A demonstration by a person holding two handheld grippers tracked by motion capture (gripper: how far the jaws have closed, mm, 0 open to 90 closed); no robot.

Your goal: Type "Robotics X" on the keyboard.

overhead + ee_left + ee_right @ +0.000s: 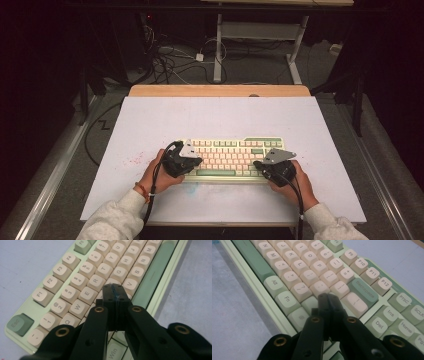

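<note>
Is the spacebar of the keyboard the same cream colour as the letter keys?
No, the spacebar is green, while the letter keys on the keyboard are cream.

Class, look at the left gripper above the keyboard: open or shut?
Shut: the left gripper has both black pads pressed together, nothing between, over the keyboard.

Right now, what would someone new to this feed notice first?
The pale green keyboard with cream keys, lying near the front of the white table. A hand-held claw sits at each end: the left claw hangs shut over the letter keys beside V, and the right claw hangs shut over the keys near Backspace.
</note>
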